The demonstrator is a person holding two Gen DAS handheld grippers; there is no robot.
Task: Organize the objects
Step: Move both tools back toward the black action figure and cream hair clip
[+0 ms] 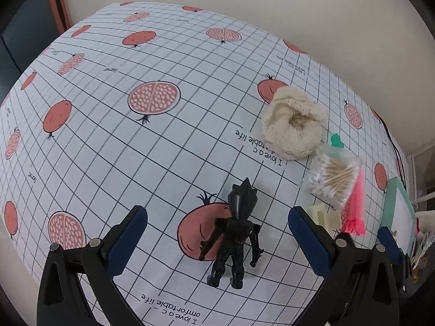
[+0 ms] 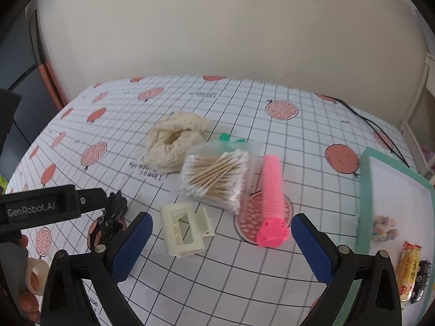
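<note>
A black action figure (image 1: 235, 233) lies on the patterned tablecloth (image 1: 122, 163) between the spread fingers of my left gripper (image 1: 217, 241), which is open and not touching it. My right gripper (image 2: 220, 244) is open above the cloth, with a cream hair claw clip (image 2: 186, 226) and the near end of a pink ribbed tube (image 2: 270, 203) just ahead of it. A bag of cotton swabs (image 2: 217, 175) and a cream knitted scrunchie (image 2: 174, 142) lie farther back. The left gripper's body (image 2: 43, 207) shows at the left of the right wrist view, over the figure (image 2: 112, 217).
A white tray with a mint green rim (image 2: 365, 190) sits at the right, holding a pastel trinket (image 2: 383, 226), a snack packet (image 2: 407, 269) and a small dark toy car (image 2: 421, 279). A black cord (image 2: 375, 125) trails across the far right. A green clip (image 2: 229, 138) peeks from behind the swabs.
</note>
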